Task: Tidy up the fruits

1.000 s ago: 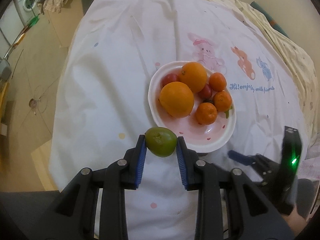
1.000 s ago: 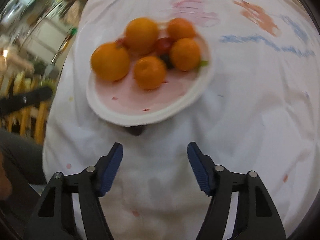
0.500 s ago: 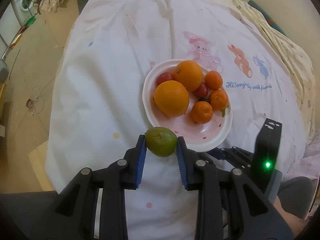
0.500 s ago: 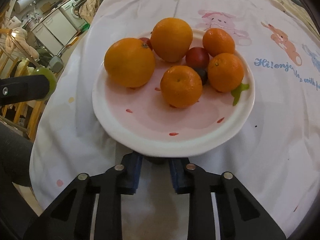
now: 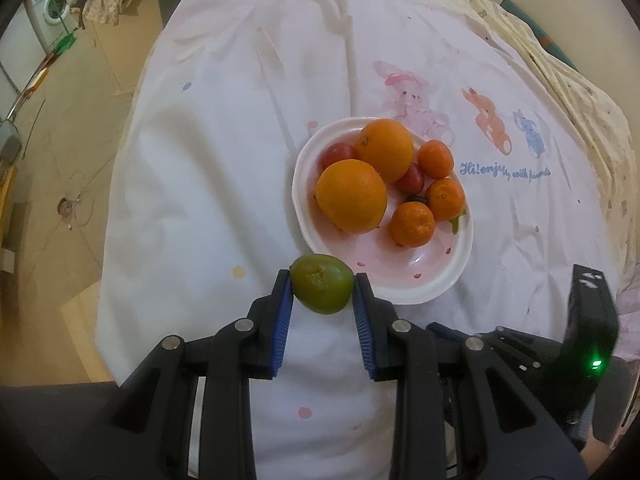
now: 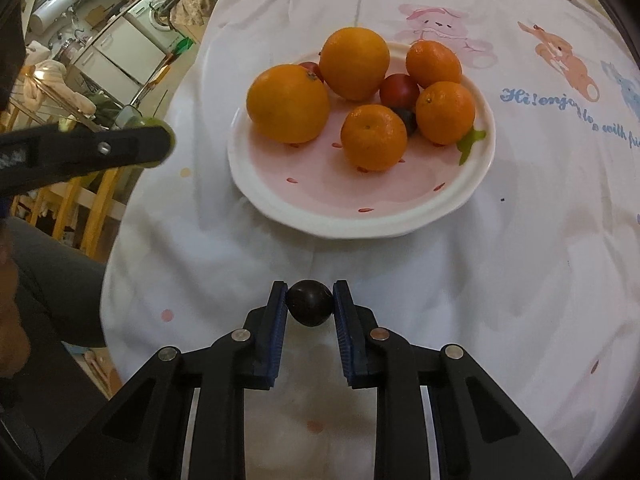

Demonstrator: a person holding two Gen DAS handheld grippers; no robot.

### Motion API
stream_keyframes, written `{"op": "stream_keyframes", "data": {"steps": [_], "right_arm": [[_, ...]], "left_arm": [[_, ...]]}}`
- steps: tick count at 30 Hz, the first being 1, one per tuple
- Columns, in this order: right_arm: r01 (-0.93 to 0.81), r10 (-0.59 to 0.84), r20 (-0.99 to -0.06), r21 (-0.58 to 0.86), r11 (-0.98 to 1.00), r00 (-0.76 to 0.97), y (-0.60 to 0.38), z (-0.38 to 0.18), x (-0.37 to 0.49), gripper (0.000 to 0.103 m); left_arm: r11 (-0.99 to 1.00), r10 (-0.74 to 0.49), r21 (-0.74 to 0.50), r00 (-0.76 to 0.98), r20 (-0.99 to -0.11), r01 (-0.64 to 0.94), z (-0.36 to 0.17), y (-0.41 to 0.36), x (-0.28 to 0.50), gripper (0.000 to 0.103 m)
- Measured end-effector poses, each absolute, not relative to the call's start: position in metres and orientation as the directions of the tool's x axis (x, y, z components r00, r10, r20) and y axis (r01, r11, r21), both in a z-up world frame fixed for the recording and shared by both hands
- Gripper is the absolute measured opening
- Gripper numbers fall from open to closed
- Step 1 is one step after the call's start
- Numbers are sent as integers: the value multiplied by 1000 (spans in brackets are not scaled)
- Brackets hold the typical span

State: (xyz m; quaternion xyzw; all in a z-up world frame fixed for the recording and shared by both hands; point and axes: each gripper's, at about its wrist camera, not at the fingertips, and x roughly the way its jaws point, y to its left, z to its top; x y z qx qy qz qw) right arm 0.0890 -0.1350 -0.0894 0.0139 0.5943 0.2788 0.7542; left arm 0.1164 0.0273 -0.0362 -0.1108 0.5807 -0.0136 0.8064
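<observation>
I am holding a green fruit (image 5: 322, 289) in the left gripper (image 5: 322, 292), its blue pads pressing on both sides of it, just in front of the near rim of the plate (image 5: 416, 294). In the right gripper (image 6: 310, 304) I am gripping a small dark plum-coloured fruit (image 6: 310, 307), the jaws standing narrow and clamped on it, with the piece sitting above the white cloth (image 6: 500, 280) a little short of the plate. The plate is sitting on the cloth-covered worktop and is carrying two large oranges (image 6: 288, 103), three smaller mandarins (image 6: 374, 137), a couple of red fruits (image 6: 399, 90) and one small dark fruit (image 6: 406, 119) tucked between the mandarins. A green leaf (image 6: 469, 143) is lying against the plate's right rim beside one mandarin. In the right wrist view I am seeing the left gripper from the side, off to the left of the plate, with only a sliver of green showing past its finger. The cloth is showing printed cartoon animals (image 5: 490, 124) and a line of blue writing beyond the plate.
</observation>
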Motion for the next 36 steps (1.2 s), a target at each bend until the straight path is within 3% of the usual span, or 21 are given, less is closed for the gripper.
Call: {"op": "stream_keyframes", "data": {"steps": [14, 23, 36], "right_arm": [[-351, 552, -799, 460, 816, 238, -160, -45, 131, 24], [-388, 504, -836, 399, 831, 219, -140, -61, 195, 24], [-416, 500, -838, 383, 825, 219, -129, -71, 209, 28]], "left_arm": [[977, -137, -181, 314, -940, -116, -40, 25, 120, 26], [968, -160, -210, 307, -938, -139, -42, 24, 126, 26], [970, -154, -200, 283, -947, -140, -48, 23, 130, 26]]}}
